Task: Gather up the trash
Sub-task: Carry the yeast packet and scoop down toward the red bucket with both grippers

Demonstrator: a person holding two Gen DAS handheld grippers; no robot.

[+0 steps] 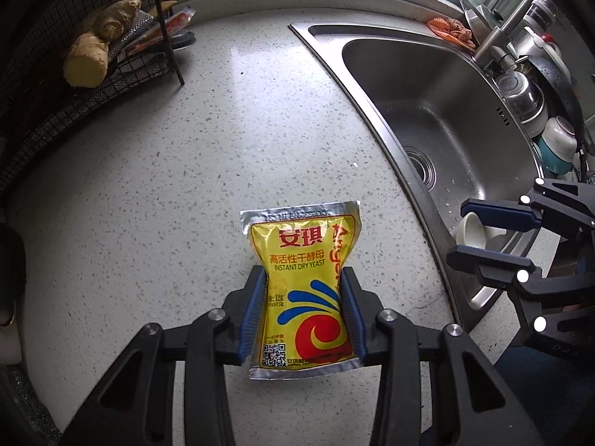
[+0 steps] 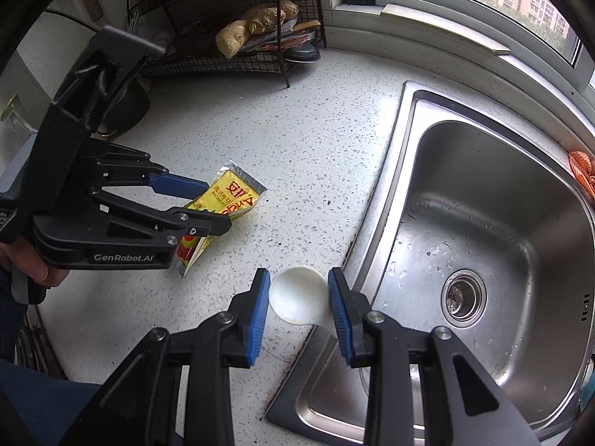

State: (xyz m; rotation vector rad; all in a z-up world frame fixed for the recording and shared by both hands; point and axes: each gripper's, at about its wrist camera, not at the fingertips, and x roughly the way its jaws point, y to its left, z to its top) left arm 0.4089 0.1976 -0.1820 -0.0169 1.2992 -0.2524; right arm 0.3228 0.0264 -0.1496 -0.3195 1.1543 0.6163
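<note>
1. Where it hangs just above the speckled counter (image 1: 148, 186), the yeast packet (image 1: 303, 290): foil, light, soft, slick; left gripper (image 1: 304, 312) pinches its waisted sides.
2. White cup (image 2: 297, 293): light, stiff; right gripper (image 2: 299, 312) clamps its rim beside the sink (image 2: 405, 141).

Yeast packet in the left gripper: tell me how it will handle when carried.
The yeast packet is pinched in at the waist by the left gripper, so probably soft and floppy. Its foil looks glossy, perhaps slippery. Likely light.
</note>
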